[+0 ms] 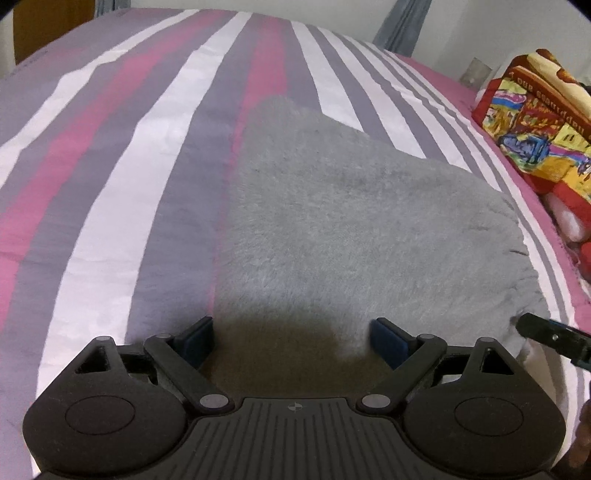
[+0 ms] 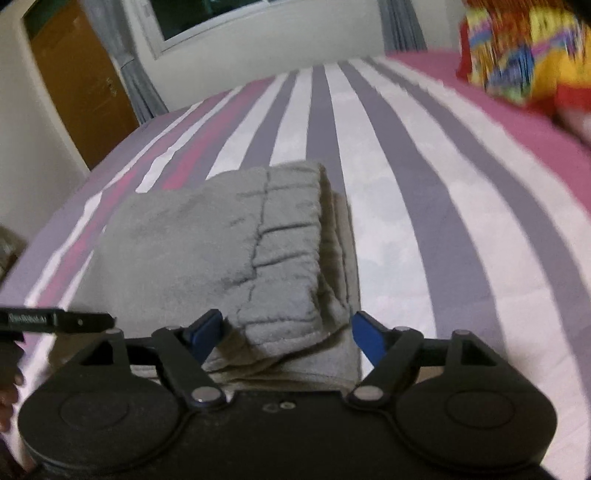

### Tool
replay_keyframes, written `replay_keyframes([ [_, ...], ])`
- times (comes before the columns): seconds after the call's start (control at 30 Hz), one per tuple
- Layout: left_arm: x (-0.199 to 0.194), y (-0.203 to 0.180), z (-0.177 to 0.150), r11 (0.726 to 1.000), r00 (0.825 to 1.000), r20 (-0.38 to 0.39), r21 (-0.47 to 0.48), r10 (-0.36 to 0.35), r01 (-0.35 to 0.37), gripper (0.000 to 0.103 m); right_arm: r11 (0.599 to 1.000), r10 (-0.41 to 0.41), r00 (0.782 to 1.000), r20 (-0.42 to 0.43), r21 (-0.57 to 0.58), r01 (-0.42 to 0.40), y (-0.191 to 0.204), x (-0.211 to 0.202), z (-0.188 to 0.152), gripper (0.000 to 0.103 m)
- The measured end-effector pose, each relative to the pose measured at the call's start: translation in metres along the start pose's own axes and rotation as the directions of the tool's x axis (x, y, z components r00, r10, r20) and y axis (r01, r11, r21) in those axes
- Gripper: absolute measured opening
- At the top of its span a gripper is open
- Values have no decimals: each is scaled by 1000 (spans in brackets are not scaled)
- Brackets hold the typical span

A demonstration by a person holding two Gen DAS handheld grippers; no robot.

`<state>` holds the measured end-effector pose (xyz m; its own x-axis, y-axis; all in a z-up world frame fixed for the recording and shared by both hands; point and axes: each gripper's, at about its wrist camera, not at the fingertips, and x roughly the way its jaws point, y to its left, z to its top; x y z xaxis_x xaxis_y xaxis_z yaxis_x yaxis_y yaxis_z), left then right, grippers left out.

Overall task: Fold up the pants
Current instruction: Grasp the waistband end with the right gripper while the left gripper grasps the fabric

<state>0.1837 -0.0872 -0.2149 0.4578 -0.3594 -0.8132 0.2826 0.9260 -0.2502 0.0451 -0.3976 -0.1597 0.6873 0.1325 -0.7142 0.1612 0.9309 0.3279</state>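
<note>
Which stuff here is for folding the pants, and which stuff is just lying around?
For the job:
- grey fuzzy pants, folded into a bundle on the bed
- left tool, open over the pants
- right tool, open at the pants' near edge

Just lying around:
- striped bedsheet
- colourful pillow
- wooden door
- window
- curtain

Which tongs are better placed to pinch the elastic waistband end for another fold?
Probably the right tongs: they are open with the gathered waistband edge of the grey pants lying between the fingers. The left tongs, also open, face plain fleece, with the waistband away at their right.
</note>
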Motion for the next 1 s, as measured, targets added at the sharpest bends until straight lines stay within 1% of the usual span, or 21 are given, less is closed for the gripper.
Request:
replay_keyframes([
  [0.03, 1, 1, 0, 1000, 1000, -1, 0, -9, 9, 90, 999, 19, 1000, -15, 30, -19, -5, 2, 1, 80],
  [0.1, 4, 2, 1, 1000, 1000, -4, 2, -27, 27, 90, 996, 48, 998, -44, 73, -45, -13, 8, 3, 85],
  [0.23, 7, 5, 2, 998, 998, -13, 3, -64, 64, 90, 976, 136, 986, -102, 186, -115, -30, 20, 1, 87],
  [0.3, 9, 7, 4, 997, 996, -18, 8, -83, 83, 90, 963, 175, 978, -111, 224, -147, -37, 25, 0, 86],
  [0.47, 12, 11, 7, 989, 988, -32, 3, -151, 151, 90, 951, 232, 965, -124, 235, -199, -44, 30, 3, 85],
  [0.63, 17, 8, 11, 983, 982, -47, 22, -181, 182, 90, 928, 295, 950, -104, 266, -259, -54, 36, 3, 82],
  [0.77, 21, 7, 14, 981, 980, -49, 13, -194, 194, 90, 914, 312, 947, -80, 298, -276, -55, 42, 2, 80],
  [0.87, 24, 3, 13, 982, 982, -50, 32, -183, 184, 90, 915, 310, 947, -82, 297, -274, -56, 45, 5, 80],
  [0.9, 24, 2, 13, 983, 982, -50, 34, -179, 181, 93, 918, 307, 948, -87, 290, -271, -55, 46, 5, 81],
  [0.93, 25, 1, 13, 981, 981, -55, 34, -187, 189, 99, 921, 305, 948, -91, 283, -269, -55, 46, 6, 81],
  [1.0, 24, -1, 11, 981, 981, -47, 38, -188, 190, 103, 922, 305, 948, -92, 278, -269, -53, 45, 6, 81],
])
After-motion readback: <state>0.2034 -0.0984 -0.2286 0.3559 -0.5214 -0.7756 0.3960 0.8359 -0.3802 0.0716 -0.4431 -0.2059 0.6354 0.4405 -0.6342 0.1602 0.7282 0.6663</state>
